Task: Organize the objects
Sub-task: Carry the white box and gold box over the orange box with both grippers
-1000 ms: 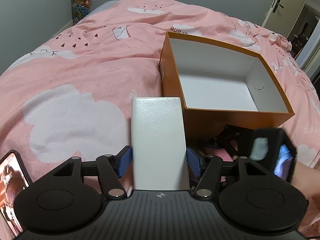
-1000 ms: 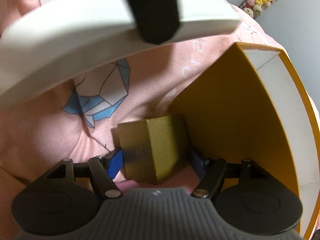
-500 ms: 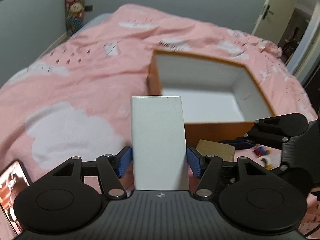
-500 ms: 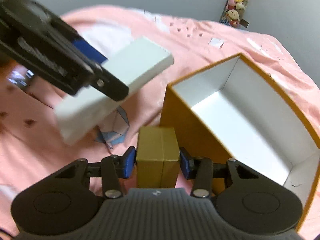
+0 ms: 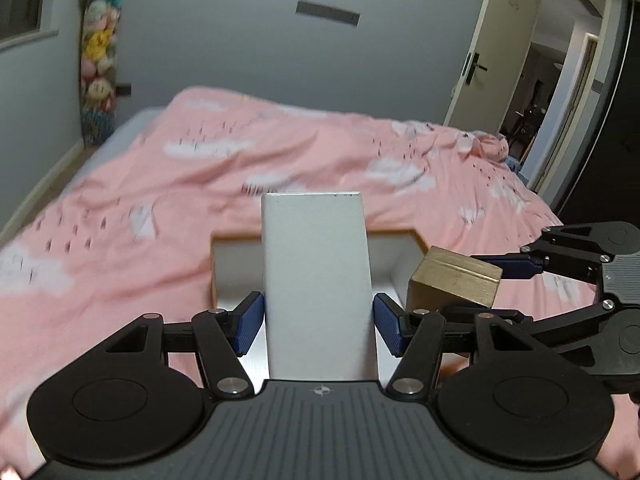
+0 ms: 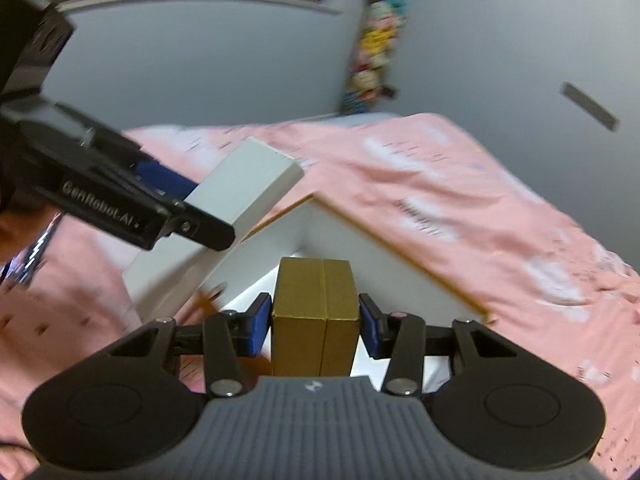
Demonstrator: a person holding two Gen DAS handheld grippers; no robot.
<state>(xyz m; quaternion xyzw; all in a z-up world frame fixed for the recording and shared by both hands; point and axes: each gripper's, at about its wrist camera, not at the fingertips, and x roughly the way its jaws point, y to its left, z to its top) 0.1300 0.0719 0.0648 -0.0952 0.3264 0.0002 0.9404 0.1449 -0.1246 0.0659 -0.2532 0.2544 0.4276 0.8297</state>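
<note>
My left gripper (image 5: 319,322) is shut on a tall white box (image 5: 318,280), held over the near edge of the open orange box (image 5: 394,246) with a white inside. My right gripper (image 6: 315,330) is shut on a small gold box (image 6: 314,320), held above the orange box (image 6: 384,240). In the left wrist view the gold box (image 5: 454,282) and right gripper (image 5: 516,276) are at the right. In the right wrist view the white box (image 6: 224,220) and left gripper (image 6: 168,204) are at the left, higher up.
Everything sits on a bed with a pink cloud-print cover (image 5: 180,184). Grey walls stand behind, with a column of plush toys (image 5: 98,60) in the corner. An open door (image 5: 560,88) is at the far right.
Both grippers rose and moved forward with their boxes, from beside the orange box to above it. The views tilted up, showing the walls.
</note>
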